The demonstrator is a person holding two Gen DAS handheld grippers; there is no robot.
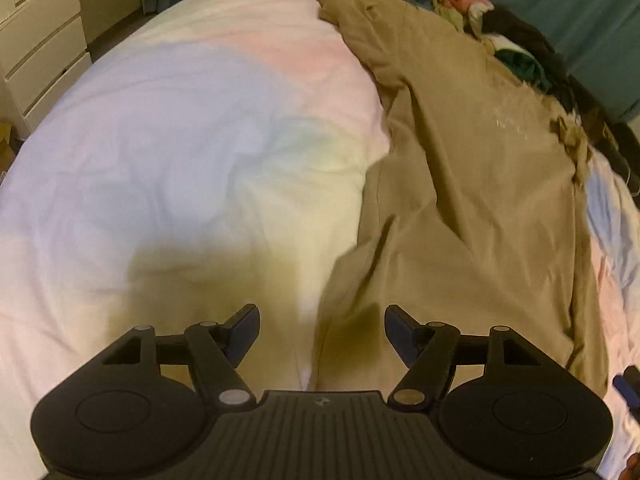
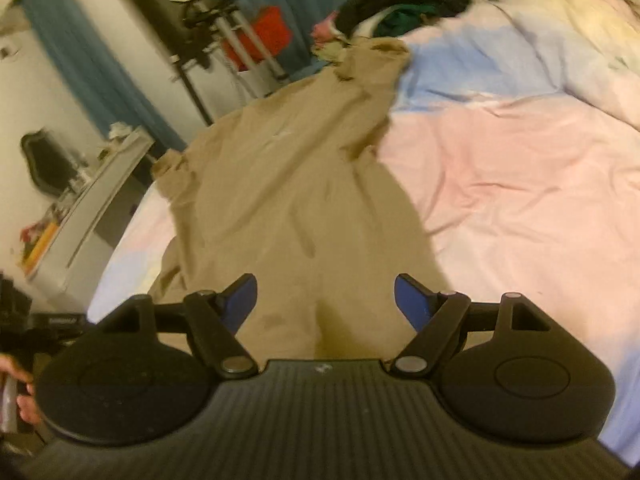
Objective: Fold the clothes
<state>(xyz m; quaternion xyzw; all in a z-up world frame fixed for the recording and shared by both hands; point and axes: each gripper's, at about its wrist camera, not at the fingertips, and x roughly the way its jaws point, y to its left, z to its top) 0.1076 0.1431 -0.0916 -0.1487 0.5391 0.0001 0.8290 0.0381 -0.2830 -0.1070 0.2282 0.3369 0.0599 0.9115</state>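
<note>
We see a bed (image 1: 160, 140) spread with a pastel duvet (image 2: 500, 168) in pink, blue and pale yellow patches, creased all over. A tan garment (image 1: 480, 200) lies lengthwise along one side of the bed, mostly flattened but wrinkled, with one sleeve (image 1: 360, 12) stretched toward the far end and a bunched, frayed-looking edge (image 1: 572, 140) nearest the bed's side. In the right wrist view the same garment (image 2: 288, 184) runs from the near edge of the bed up to a heap of dark and green clothes (image 2: 404, 4) at the far corner; that heap (image 1: 516, 44) also shows beyond the garment in the left wrist view, with pink and white pieces mixed in. A white dresser (image 1: 44, 40) stands off the bed's far-left side in the left view, and a white shelf unit (image 2: 88, 216) and a red box (image 2: 268, 32) stand beside the bed in the right view. Our left gripper (image 1: 322, 332) hovers over the near edge of the bed with its jaws spread wide and nothing between them, above the line where the garment's hem meets bare duvet. Our right gripper (image 2: 325, 300) likewise has its jaws apart and holds nothing, poised above the garment's near end. The right view is somewhat blurred.
</note>
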